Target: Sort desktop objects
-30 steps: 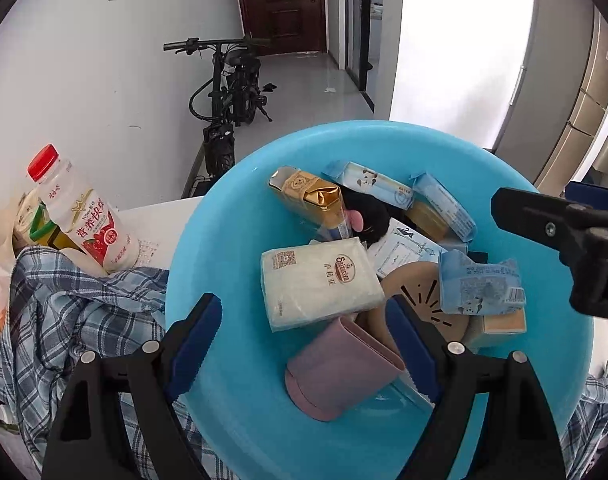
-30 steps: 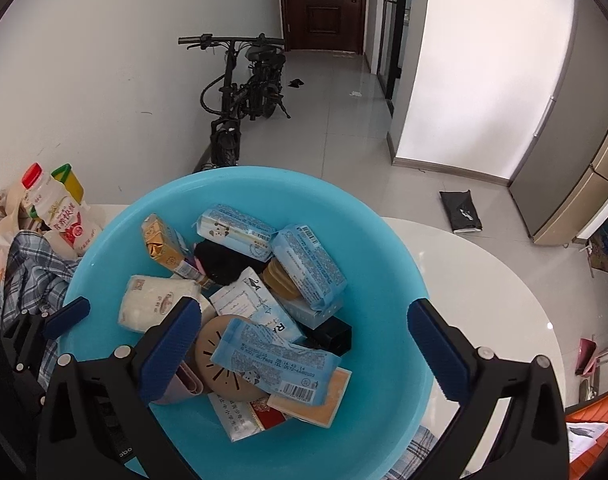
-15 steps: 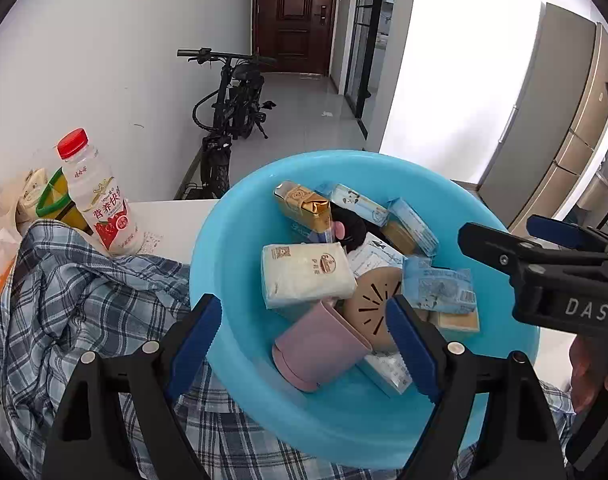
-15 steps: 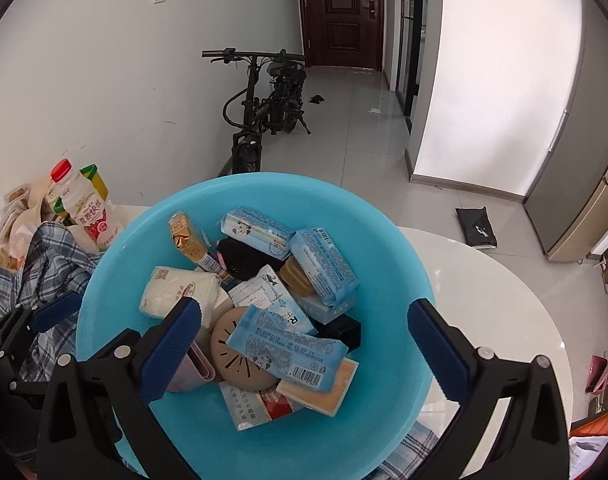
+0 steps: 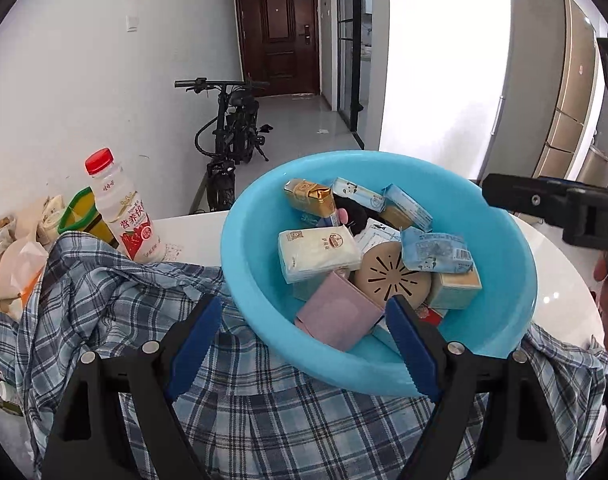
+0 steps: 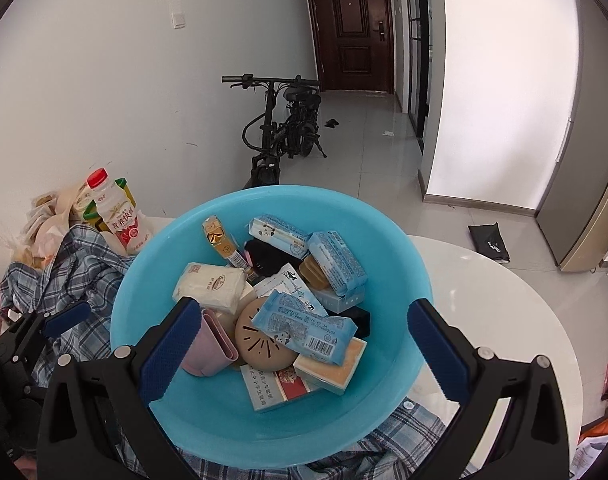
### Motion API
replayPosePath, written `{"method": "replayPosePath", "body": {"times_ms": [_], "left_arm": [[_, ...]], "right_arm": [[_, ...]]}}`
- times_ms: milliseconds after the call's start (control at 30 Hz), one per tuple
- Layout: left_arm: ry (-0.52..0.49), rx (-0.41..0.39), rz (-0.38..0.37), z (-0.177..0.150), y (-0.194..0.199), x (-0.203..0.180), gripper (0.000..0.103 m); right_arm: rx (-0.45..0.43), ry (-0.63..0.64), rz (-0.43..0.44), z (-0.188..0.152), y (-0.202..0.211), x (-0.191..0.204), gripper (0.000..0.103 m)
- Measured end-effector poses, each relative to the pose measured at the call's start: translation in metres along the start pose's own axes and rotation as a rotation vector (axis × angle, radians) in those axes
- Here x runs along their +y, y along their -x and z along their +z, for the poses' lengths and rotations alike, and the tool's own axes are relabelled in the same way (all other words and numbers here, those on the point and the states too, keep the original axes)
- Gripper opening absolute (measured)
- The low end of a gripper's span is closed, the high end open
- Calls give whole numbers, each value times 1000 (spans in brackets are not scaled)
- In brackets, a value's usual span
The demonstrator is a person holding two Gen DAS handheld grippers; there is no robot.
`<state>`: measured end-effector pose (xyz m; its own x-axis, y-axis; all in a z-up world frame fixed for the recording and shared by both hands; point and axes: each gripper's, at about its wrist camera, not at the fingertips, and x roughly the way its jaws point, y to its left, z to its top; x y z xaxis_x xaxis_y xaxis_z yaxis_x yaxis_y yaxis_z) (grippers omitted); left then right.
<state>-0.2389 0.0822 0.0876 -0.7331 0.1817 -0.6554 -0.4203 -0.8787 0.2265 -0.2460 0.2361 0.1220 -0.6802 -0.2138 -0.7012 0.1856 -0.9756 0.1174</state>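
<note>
A light blue basin (image 5: pixel 515 280) (image 6: pixel 407 264) sits on a plaid shirt (image 5: pixel 116 300) (image 6: pixel 76 268) on the white table (image 6: pixel 503 312). It holds several items: a white tissue pack (image 5: pixel 317 252) (image 6: pixel 210 286), a pink cup (image 5: pixel 337 316) (image 6: pixel 208 344), a round beige lid (image 5: pixel 391 280) (image 6: pixel 260 344), blue tissue packs (image 5: pixel 435 254) (image 6: pixel 304 328), a gold carton (image 5: pixel 307 196) (image 6: pixel 220 240). My left gripper (image 5: pixel 302 344) is open and empty, low before the basin's near rim. My right gripper (image 6: pixel 300 346) is open and empty above the basin, and shows at the right of the left wrist view (image 5: pixel 543 206).
A red-capped drink bottle (image 5: pixel 122 208) (image 6: pixel 116 212) and a green-capped bottle (image 5: pixel 84 212) stand at the table's far left beside bagged snacks (image 5: pixel 8 256). A black bicycle (image 6: pixel 284 128) leans by the wall beyond the table. A black bag (image 6: pixel 489 240) lies on the floor.
Both grippers have pulled back and up from the basin, so it looks smaller and farther. The basin's contents have not moved. Both stay open.
</note>
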Motion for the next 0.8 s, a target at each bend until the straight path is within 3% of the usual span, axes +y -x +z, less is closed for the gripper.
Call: {"method": "replayPosePath", "body": {"times_ms": [233, 433, 600, 800], "left_arm": [[-14, -52, -28, -12, 25, -1, 86], [-53, -89, -69, -24, 47, -12, 86], [-7, -98, -159, -38, 61, -11, 86], [-14, -119, -162, -56, 80, -12, 86]], "right_arm": [[-53, 91, -32, -8, 24, 7, 103], [-67, 84, 26, -31, 45, 13, 103], [-88, 105, 40, -54, 63, 22, 103], [-95, 147, 6, -73, 85, 33, 103]]}}
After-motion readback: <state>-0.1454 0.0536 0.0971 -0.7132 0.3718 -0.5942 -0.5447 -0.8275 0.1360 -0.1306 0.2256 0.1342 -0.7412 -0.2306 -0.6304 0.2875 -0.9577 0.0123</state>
